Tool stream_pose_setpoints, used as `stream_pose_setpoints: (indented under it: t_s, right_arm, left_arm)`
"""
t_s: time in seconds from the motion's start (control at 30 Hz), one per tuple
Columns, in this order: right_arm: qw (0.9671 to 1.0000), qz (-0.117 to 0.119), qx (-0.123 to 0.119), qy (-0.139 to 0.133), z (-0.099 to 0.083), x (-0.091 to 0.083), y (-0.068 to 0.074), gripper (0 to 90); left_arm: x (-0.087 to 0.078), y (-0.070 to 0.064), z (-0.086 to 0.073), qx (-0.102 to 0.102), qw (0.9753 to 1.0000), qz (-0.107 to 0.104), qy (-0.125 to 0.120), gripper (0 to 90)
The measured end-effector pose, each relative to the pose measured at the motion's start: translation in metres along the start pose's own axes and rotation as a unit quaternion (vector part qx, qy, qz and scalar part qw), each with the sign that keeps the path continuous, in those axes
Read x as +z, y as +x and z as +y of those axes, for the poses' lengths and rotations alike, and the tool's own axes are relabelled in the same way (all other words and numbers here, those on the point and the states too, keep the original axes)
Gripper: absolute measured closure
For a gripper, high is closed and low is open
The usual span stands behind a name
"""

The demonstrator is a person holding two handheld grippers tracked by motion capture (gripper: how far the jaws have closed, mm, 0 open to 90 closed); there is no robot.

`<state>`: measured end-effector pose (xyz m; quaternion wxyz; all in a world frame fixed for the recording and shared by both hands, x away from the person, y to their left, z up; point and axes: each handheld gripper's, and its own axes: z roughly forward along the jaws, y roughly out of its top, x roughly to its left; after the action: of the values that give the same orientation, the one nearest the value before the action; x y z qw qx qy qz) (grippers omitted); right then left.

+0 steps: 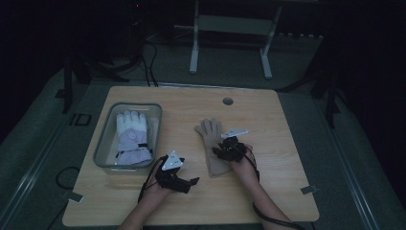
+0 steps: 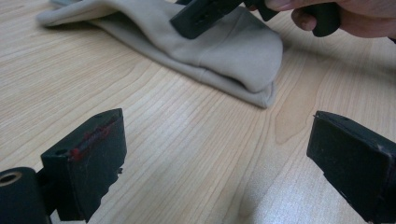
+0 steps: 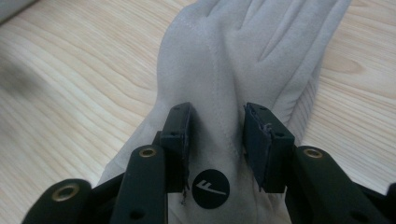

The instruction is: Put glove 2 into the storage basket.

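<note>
Fingers (image 3: 180, 140) astride soft beige glove (image 3: 233, 60)

A clear plastic bin (image 1: 104, 143) sits at the table's (image 1: 268, 191) left, holding a white-and-lavender ski glove (image 1: 131, 136).

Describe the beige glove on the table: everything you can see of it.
The beige glove looks like soft suede-like fabric with stitched seams and a round black logo patch near the wrist. It lies flat on the wooden table, fingers pointing away from the person, cuff nearest them. The right tool presses down on its wrist area, jaws partly open with fabric between them. The left tool stands open, short of the cuff.
</note>
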<state>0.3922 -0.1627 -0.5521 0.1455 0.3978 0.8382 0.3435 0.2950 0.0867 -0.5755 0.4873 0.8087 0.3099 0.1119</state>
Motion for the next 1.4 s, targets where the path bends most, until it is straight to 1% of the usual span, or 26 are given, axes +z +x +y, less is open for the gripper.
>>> stream_pose_setpoints:
  t_s: [0.13,0.23,0.27,0.33,0.43,0.53,0.63,0.73,0.83,0.87,0.93,1.0,1.07,1.13,1.17,1.2,1.23,1.3,1.33,1.37,1.4]
  right_arm:
    - [0.9999,-0.012,0.006,0.000,-0.006,-0.008,-0.010,61.7]
    - [0.9997,-0.011,0.021,-0.002,-0.012,-0.014,-0.018,61.6]
    - [0.9996,-0.016,0.024,-0.001,-0.013,-0.016,-0.021,61.6]
    - [0.9995,-0.022,0.024,-0.002,-0.017,-0.019,-0.025,61.2]
    - [0.9991,-0.029,0.032,0.002,-0.021,-0.026,-0.032,61.0]
    - [0.9985,-0.038,0.039,0.004,-0.025,-0.031,-0.036,60.6]
    - [0.9981,-0.043,0.045,0.001,-0.030,-0.036,-0.041,60.3]
    - [0.9976,-0.048,0.051,0.001,-0.035,-0.041,-0.045,60.2]
    - [0.9973,-0.048,0.055,0.005,-0.036,-0.044,-0.048,58.8]
    - [0.9974,-0.044,0.057,0.004,-0.036,-0.046,-0.048,56.9]
    - [0.9978,-0.040,0.053,0.000,-0.035,-0.049,-0.049,52.3]
    - [0.9979,-0.028,0.057,-0.012,-0.033,-0.055,-0.050,49.0]
    - [0.9979,-0.013,0.058,-0.025,-0.031,-0.064,-0.051,44.5]
    - [0.9978,-0.012,0.053,-0.037,-0.027,-0.074,-0.053,41.9]
    - [0.9976,-0.007,0.053,-0.043,-0.025,-0.079,-0.055,38.0]
    - [0.9972,-0.003,0.058,-0.048,-0.023,-0.084,-0.057,35.6]
    - [0.9967,-0.002,0.061,-0.053,-0.021,-0.090,-0.060,34.6]
    - [0.9952,0.009,0.070,-0.068,-0.017,-0.099,-0.066,25.4]
    - [0.9953,0.015,0.067,-0.068,-0.016,-0.102,-0.070,21.4]
    - [0.9956,0.021,0.063,-0.066,-0.015,-0.105,-0.073,17.0]
    - [0.9951,0.025,0.067,-0.069,-0.014,-0.107,-0.077,15.7]
  left_arm:
    - [0.001,-0.001,0.001,0.002,1.0000,-0.001,-0.001,5.0]
    - [0.001,-0.002,0.002,0.003,1.0000,-0.002,0.001,5.0]
    - [0.002,-0.002,0.002,0.001,1.0000,-0.004,-0.001,5.0]
    - [0.003,-0.004,0.003,0.004,1.0000,-0.006,0.001,5.0]
    - [0.006,-0.007,0.005,0.008,0.9999,-0.011,0.002,5.0]
    - [0.009,-0.011,0.007,0.016,0.9997,-0.013,0.009,5.0]
    - [0.011,-0.013,0.008,0.020,0.9996,-0.017,0.011,5.0]
    - [0.012,-0.014,0.010,0.020,0.9996,-0.020,0.008,5.0]
    - [0.012,-0.015,0.011,0.016,0.9996,-0.025,0.004,5.0]
    - [0.013,-0.016,0.012,0.016,0.9996,-0.024,0.002,5.0]
    - [0.013,-0.016,0.013,0.016,0.9997,-0.017,0.005,5.0]
    - [0.014,-0.017,0.014,0.016,0.9997,-0.016,0.008,5.0]
    - [0.015,-0.017,0.016,0.012,0.9997,-0.021,0.010,5.0]
    - [0.017,-0.018,0.019,0.014,0.9996,-0.020,0.012,5.0]
    - [0.019,-0.019,0.021,0.014,0.9995,-0.024,0.013,5.0]
    - [0.020,-0.020,0.023,0.014,0.9995,-0.024,0.011,5.0]
    - [0.022,-0.021,0.025,0.013,0.9996,-0.021,0.011,5.0]
    - [0.025,-0.023,0.029,0.012,0.9997,-0.018,0.007,5.0]
    - [0.027,-0.024,0.031,0.010,0.9998,-0.016,0.006,5.0]
    - [0.029,-0.025,0.033,0.011,0.9998,-0.018,0.007,5.2]
    - [0.031,-0.025,0.034,0.012,0.9996,-0.023,0.007,5.4]
